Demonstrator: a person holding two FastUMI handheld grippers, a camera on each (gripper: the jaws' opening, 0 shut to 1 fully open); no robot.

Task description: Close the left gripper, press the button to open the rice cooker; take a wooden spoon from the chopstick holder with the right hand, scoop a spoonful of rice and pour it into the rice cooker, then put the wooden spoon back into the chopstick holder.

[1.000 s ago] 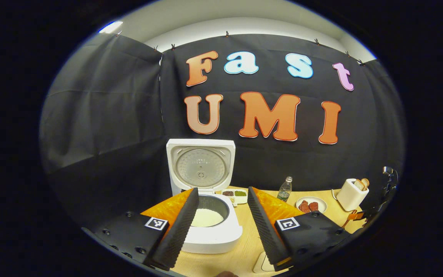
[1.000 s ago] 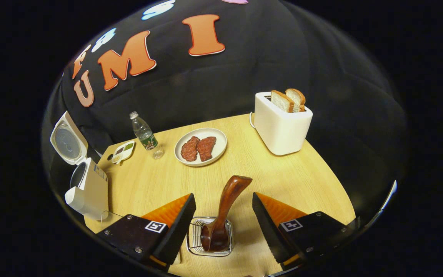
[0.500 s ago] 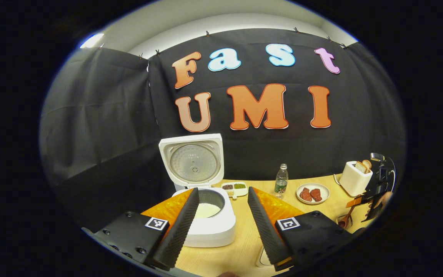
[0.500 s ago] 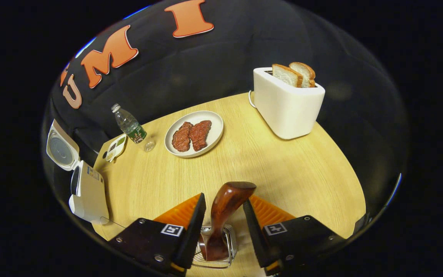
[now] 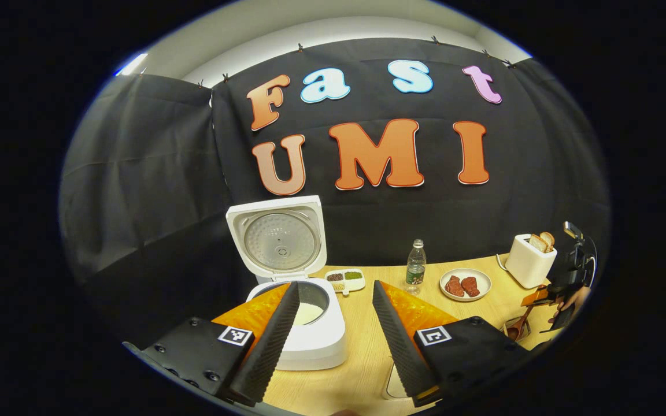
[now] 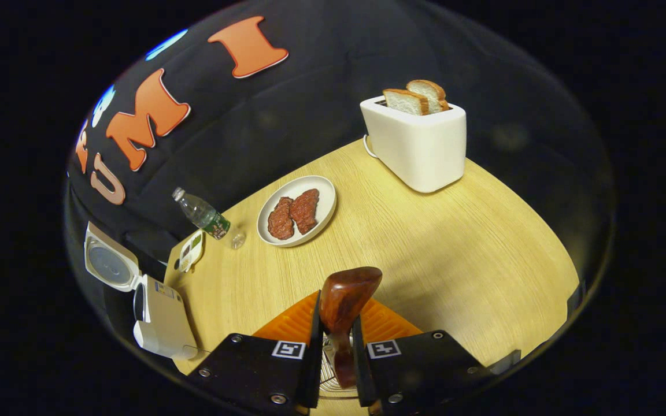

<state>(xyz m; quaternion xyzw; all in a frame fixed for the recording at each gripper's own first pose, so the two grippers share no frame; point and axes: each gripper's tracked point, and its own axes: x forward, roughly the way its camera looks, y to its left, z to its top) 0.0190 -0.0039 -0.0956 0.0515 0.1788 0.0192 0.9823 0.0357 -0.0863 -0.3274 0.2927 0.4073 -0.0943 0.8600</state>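
The wooden table (image 6: 425, 242) takes up the middle of the right gripper view. At its lower left sits one white rice cooker (image 6: 156, 315) with its lid up, and in the left gripper view the rice cooker (image 5: 304, 323) is at the bottom middle with white rice inside. One white toaster (image 6: 420, 144) stands at the upper right with two slices of bread in it. One plate (image 6: 324, 193) near the middle holds two pieces of meat, and one water bottle (image 6: 203, 215) stands just to its left. The right gripper (image 6: 336, 355) at the bottom is squeezed tight on the handle of the one wooden spoon (image 6: 346, 297), which stands in the wire chopstick holder (image 6: 326, 381). The left gripper (image 5: 333, 335) is wide apart and holds nothing.
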